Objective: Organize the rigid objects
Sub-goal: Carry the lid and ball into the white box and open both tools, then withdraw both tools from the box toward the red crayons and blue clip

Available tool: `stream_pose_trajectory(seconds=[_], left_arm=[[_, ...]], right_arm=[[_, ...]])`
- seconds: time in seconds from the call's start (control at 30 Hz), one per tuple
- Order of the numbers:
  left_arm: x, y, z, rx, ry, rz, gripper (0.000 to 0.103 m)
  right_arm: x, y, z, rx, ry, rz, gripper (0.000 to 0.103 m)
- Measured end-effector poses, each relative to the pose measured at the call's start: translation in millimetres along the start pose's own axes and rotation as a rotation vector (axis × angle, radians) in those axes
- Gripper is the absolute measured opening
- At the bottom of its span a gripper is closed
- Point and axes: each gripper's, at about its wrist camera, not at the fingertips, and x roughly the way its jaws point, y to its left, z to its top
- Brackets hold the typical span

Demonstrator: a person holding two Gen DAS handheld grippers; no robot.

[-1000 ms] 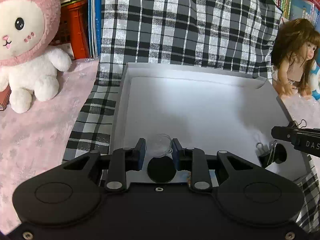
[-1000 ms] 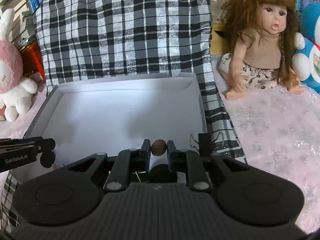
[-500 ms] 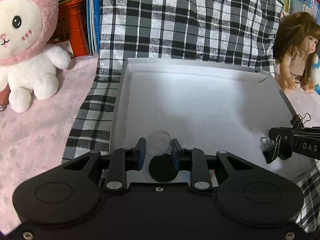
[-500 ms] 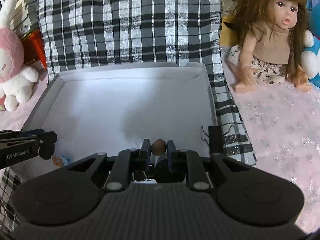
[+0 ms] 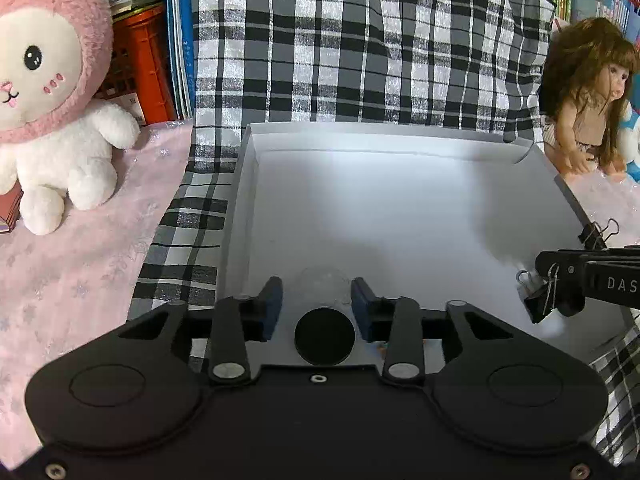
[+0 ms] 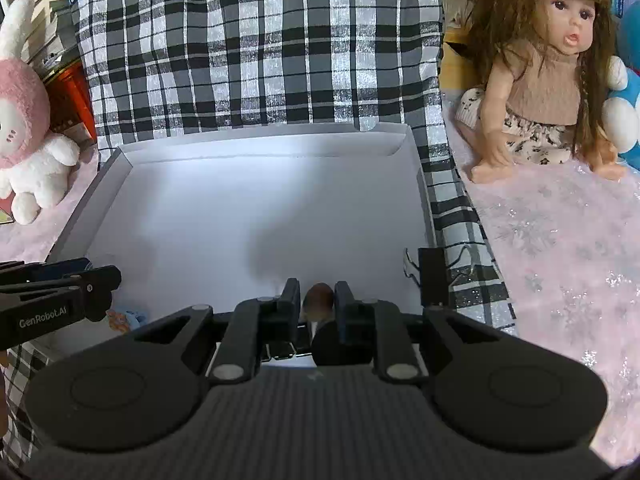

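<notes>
Both hand-held grippers have just been opening. The left hand-held gripper (image 5: pixel 316 300) held a clear round lid-like piece (image 5: pixel 320 286) tightly before; its blue pads now stand apart, with visible gaps on either side of the piece, which appears blurred between them over the near edge of the white box (image 5: pixel 244 184). The piece is a shallow disc with no clear long axis; which way it faces cannot be told through the blur. The right hand-held gripper (image 6: pixel 318 298) had its pads pressed on a small brown oval bead (image 6: pixel 319 295); the pads are now slightly apart, and the bead sits between them, blurred, seemingly loose, its long axis roughly across the gap, over the near right part of the box (image 6: pixel 408 136) floor. Neither gripper has shifted position. A black binder clip (image 6: pixel 432 280) sits clamped on the box's right wall near the near right corner; another binder clip (image 5: pixel 544 300) lies inside by the right gripper's tip in the left view. A small coloured item (image 6: pixel 124 317) lies on the floor at the near left corner. The box rests on a plaid cloth (image 5: pixel 360 40).
</notes>
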Motion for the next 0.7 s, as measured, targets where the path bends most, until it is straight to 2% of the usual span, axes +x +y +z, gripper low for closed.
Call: stream_pose_trajectory(seconds=[0.17, 0.3, 0.7], left_arm=[[-14.6, 0.8, -1.7, 0.001, -0.015, 0.005, 0.045], [-34.5, 0.7, -7.0, 0.014, -0.053, 0.001, 0.055], [-105.3, 0.6, -46.6, 0.022, -0.179, -0.017, 0.078]], right_arm=[[-14.1, -1.7, -0.9, 0.011, -0.021, 0.01, 0.046], [-31.8, -2.1, -5.3, 0.012, -0.056, 0.022, 0.06], [-91.6, 8.2, -39.4, -0.083, -0.182, 0.043, 0.082]])
